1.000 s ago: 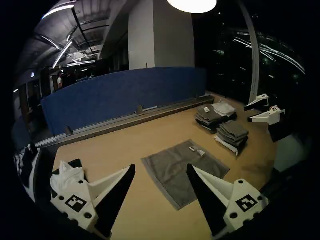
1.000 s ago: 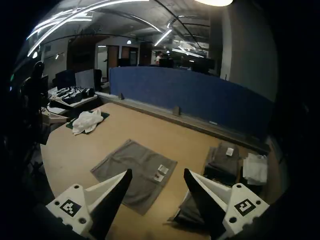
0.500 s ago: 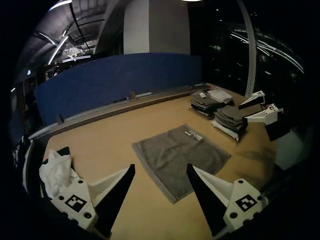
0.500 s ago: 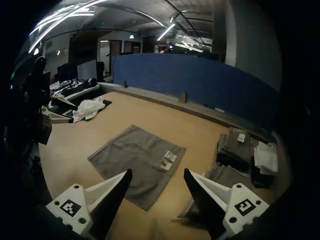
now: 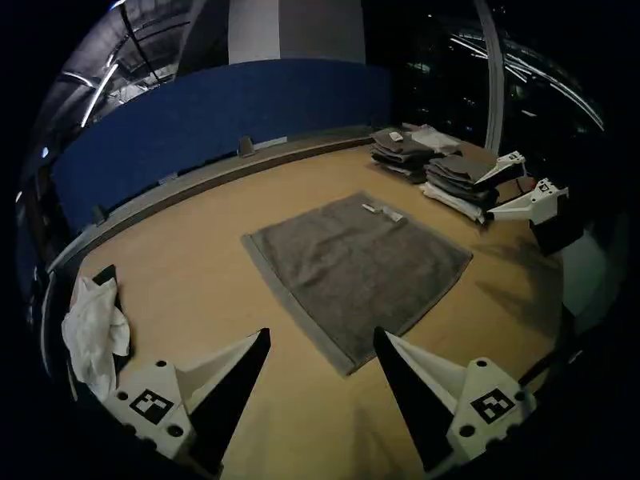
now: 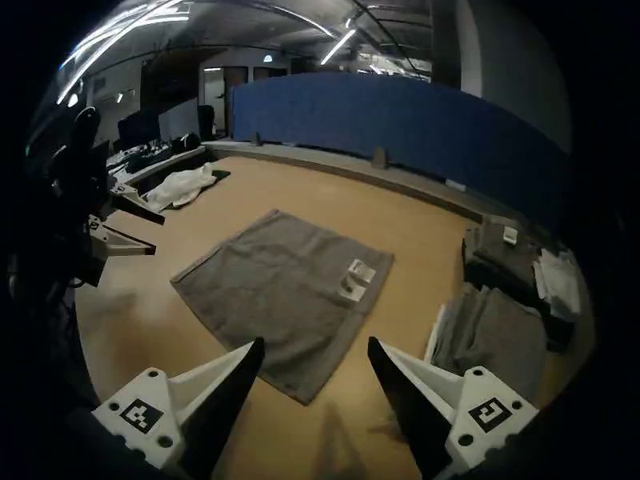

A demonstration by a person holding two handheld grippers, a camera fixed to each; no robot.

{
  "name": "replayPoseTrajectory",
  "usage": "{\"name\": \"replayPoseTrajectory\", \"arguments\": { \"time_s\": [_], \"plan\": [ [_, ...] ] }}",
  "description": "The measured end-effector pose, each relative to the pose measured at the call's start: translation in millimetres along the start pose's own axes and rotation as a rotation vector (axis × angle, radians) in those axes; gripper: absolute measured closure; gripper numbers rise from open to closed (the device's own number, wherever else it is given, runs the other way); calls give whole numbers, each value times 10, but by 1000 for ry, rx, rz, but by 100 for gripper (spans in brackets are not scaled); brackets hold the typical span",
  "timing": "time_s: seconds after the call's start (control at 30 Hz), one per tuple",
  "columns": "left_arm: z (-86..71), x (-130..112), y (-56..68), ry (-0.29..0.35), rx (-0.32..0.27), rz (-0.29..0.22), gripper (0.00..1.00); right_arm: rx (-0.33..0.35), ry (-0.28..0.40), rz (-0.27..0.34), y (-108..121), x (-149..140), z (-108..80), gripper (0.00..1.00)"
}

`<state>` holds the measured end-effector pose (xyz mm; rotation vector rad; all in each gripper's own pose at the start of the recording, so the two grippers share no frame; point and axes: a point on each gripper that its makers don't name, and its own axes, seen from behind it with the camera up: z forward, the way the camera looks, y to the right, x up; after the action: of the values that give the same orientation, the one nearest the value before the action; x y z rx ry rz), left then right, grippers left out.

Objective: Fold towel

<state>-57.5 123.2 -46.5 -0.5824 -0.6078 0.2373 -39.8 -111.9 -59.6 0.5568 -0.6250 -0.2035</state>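
Two grippers are noted wide open & empty, left gripper point(image 5: 320, 332) and right gripper point(image 6: 314, 342) held near the grey towel point(image 5: 360, 256), which is laid flat on the table point(image 5: 200, 264); adjacent corners are to be pinched simultaneously, w/ edges kept aligned during fold.

One grey towel point(image 5: 356, 260) lies mid-frame on the single counter point(image 5: 192, 264), carrying two white tags point(image 6: 354, 280). Two stacks of folded towels sit upper right: a nearer stack point(image 5: 460, 172) and a farther stack point(image 5: 400, 148). One crumpled white cloth point(image 5: 92, 332) lies lower left. Two claws: left claw point(image 5: 320, 376), right claw point(image 6: 312, 384).
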Motion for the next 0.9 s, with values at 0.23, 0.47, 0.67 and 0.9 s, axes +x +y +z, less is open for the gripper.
{"name": "replayPoseTrajectory", "arguments": {
  "time_s": [0.23,0.47,0.67,0.9],
  "plan": [
    [150,-192,39,-23,-8,11,4,-6,-34,-3,-14,-259,146,0],
    [212,-298,86,-34,-24,13,4,-3,-58,1,-49,-450,215,0],
    [237,-361,125,-37,-44,18,4,-8,-70,-2,-48,-519,236,0],
    [276,-435,171,-53,-63,27,4,-7,-90,-8,-61,-600,278,0]
  ]
}}
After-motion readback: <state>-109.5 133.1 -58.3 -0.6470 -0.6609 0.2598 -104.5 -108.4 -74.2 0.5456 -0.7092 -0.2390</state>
